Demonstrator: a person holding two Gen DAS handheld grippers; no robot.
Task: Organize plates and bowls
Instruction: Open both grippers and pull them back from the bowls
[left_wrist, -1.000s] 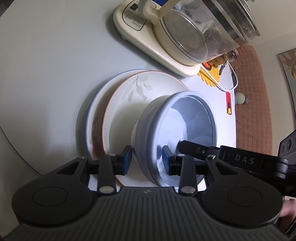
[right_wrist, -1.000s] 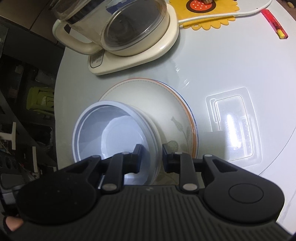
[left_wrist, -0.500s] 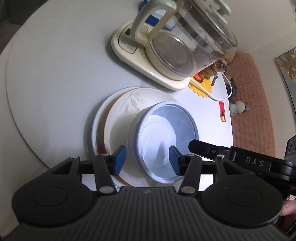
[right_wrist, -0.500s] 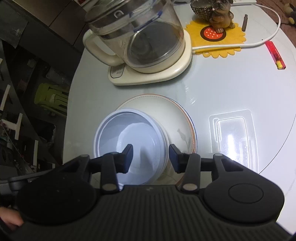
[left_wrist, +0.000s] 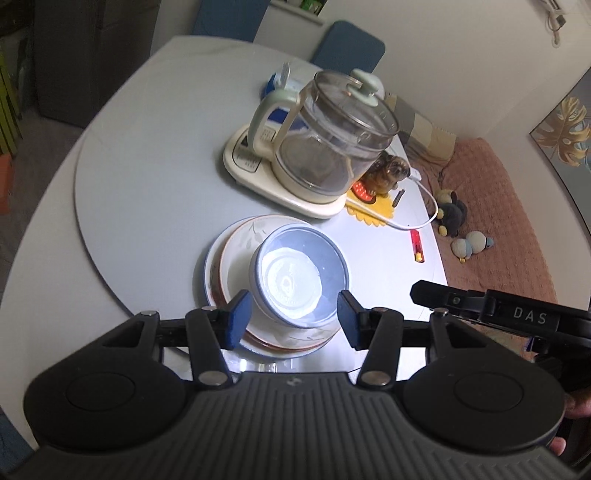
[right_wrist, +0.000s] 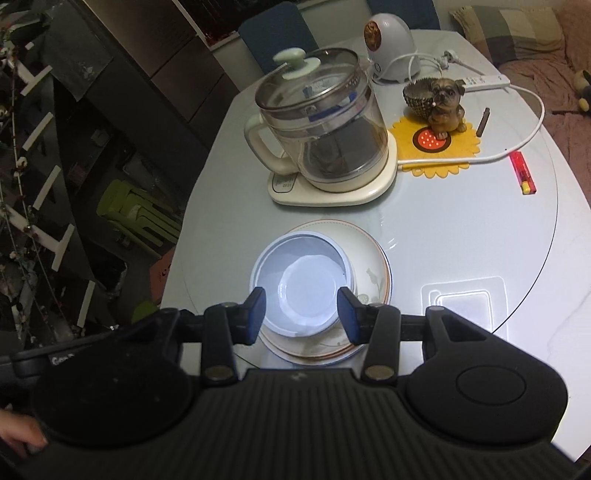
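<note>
Round white table (right_wrist: 461, 229), stack of 2 plates (right_wrist: 373, 266) near its front edge, kettle base (right_wrist: 332, 194), sunflower mat (right_wrist: 436, 147), red lighter (right_wrist: 522, 172), white cable (right_wrist: 532, 107), clear plastic tray (right_wrist: 463, 301)

**Open tabletop left, clutter behind and right**

Stacked centre: bowl (left_wrist: 299, 275) on plates (left_wrist: 236, 254), blocking the middle. Just behind, kettle (left_wrist: 328, 147) on its base, tall, barring the far side. Beyond it, right: dog figurine (right_wrist: 445, 105) on yellow mat (right_wrist: 436, 147), cord (right_wrist: 532, 122) looping around, lighter (right_wrist: 522, 172) near the edge. Clear tray (right_wrist: 463, 301) beside the plates. Bare table (left_wrist: 147, 192) left of the stack.
</note>
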